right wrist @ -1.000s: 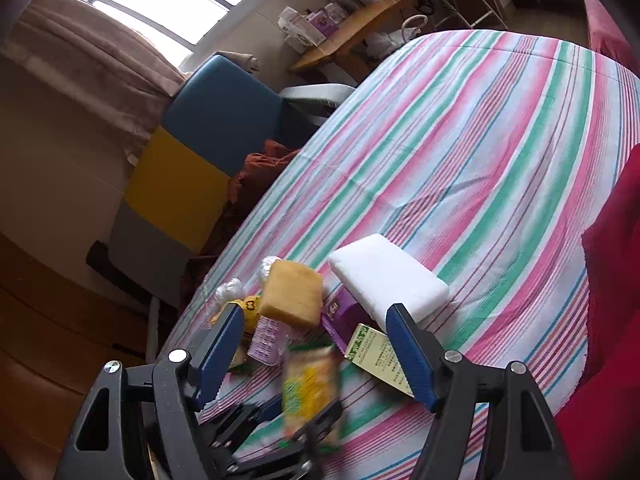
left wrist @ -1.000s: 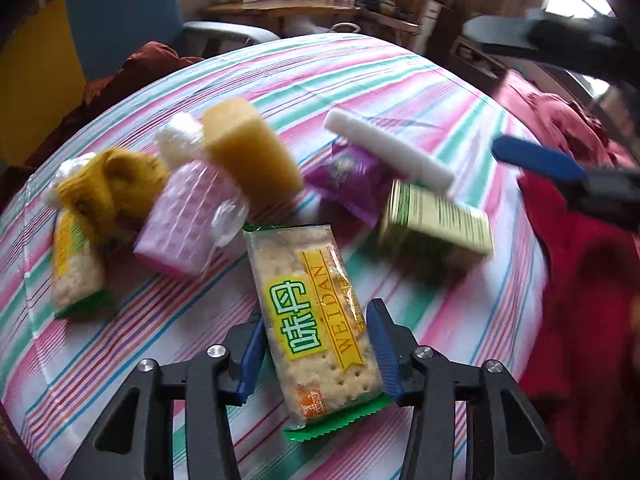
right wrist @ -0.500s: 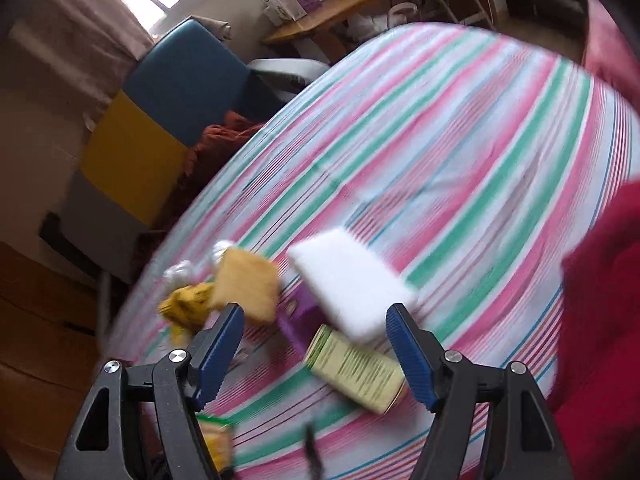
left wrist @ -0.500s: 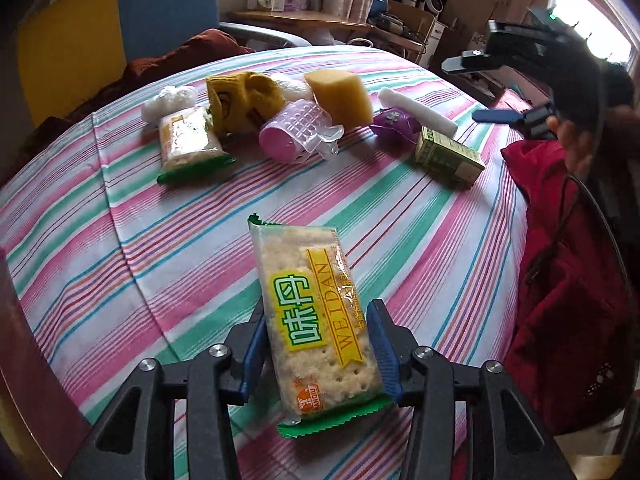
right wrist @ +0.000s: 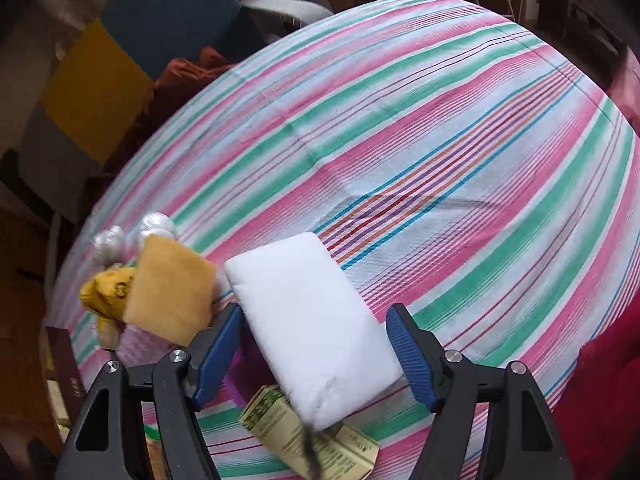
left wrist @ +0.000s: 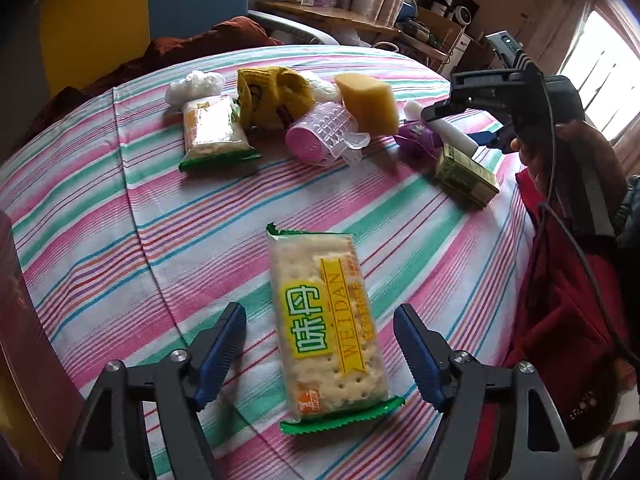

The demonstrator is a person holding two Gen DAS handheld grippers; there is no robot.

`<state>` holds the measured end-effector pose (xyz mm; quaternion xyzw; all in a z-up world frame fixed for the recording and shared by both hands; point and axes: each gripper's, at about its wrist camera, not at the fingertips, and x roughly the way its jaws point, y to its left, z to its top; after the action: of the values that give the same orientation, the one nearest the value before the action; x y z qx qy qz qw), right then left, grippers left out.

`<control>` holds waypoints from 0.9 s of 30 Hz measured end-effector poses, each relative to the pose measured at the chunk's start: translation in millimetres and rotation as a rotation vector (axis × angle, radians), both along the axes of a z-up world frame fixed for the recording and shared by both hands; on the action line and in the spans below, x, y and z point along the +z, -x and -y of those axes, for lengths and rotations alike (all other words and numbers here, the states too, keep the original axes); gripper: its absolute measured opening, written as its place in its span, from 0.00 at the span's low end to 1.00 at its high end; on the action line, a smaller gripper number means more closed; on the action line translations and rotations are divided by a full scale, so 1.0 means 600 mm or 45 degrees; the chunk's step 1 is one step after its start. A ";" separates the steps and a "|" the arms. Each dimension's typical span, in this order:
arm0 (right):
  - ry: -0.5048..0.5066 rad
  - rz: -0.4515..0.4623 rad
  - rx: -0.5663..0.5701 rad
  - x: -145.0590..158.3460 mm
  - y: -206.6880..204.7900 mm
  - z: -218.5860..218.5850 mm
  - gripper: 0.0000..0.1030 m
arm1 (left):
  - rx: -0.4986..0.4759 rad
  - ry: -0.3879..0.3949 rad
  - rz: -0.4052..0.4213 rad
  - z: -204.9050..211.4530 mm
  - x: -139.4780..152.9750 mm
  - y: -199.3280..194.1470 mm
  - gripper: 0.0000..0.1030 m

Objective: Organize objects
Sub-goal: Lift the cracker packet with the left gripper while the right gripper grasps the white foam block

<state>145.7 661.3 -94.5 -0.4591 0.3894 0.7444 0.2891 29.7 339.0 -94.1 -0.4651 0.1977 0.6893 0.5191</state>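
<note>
A cracker packet (left wrist: 324, 320) with a green end lies flat on the striped tablecloth (left wrist: 100, 208). My left gripper (left wrist: 318, 312) straddles it, jaws opening, pads clear of the wrapper. At the back sit a second cracker packet (left wrist: 212, 132), yellow knit cloth (left wrist: 268, 96), pink ribbed roller (left wrist: 320, 136), yellow sponge (left wrist: 368, 102), purple packet (left wrist: 418, 142) and green box (left wrist: 464, 176). My right gripper (right wrist: 315, 310) hangs open over the white foam block (right wrist: 312, 320), whose body shows between the fingers untouched. The yellow sponge (right wrist: 168, 288) and green box (right wrist: 312, 440) flank it.
A blue and yellow chair (right wrist: 132, 40) with a brown garment stands behind the table. A red garment (left wrist: 560, 320) hangs at the right edge. A dark wooden board (left wrist: 16, 340) borders the left. White plastic balls (right wrist: 108, 240) lie beyond the sponge. Striped cloth (right wrist: 440, 160) stretches bare far right.
My left jaws have spread and let go of the cracker packet, which now rests on the cloth. My right gripper has dropped toward the white block, now framed between its fingers.
</note>
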 end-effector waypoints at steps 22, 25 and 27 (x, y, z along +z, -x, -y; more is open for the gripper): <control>-0.039 -0.262 -0.143 0.042 -0.056 -0.006 0.62 | 0.083 -0.054 -0.140 0.021 0.011 -0.002 0.46; -0.050 -0.326 -0.112 0.058 -0.058 0.004 0.62 | 0.103 -0.139 -0.153 0.046 0.049 -0.006 0.46; -0.056 -0.356 -0.087 0.069 -0.053 0.020 0.62 | 0.123 -0.186 -0.173 0.065 0.075 -0.006 0.46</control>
<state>177.7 649.4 -53.1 -0.3310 0.4248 0.7991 0.2671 33.0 300.0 -49.1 -0.3871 0.1588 0.7561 0.5032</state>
